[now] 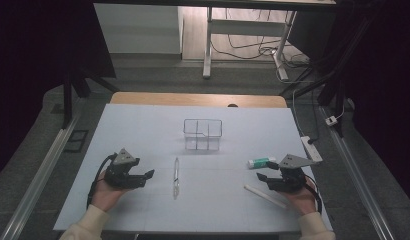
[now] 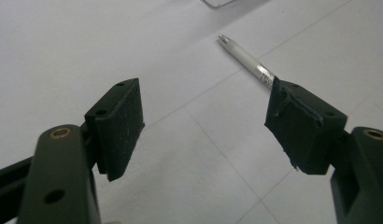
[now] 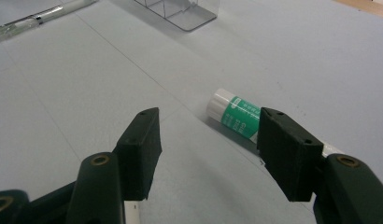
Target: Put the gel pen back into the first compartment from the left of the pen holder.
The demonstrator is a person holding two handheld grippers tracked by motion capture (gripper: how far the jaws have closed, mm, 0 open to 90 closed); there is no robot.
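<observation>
Green-labelled glue stick (image 3: pixel 236 116), print perhaps unreadable, lies by right claw (image 3: pixel 206 154).

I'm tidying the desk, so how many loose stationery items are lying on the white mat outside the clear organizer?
3: a clear pen at the middle, a green glue stick by the right gripper, and a white stick near the front right edge. The organizer looks empty.

Glue stick (image 3: pixel 235 117) lower end hidden behind right gripper's fingers (image 3: pixel 288 156).
</observation>
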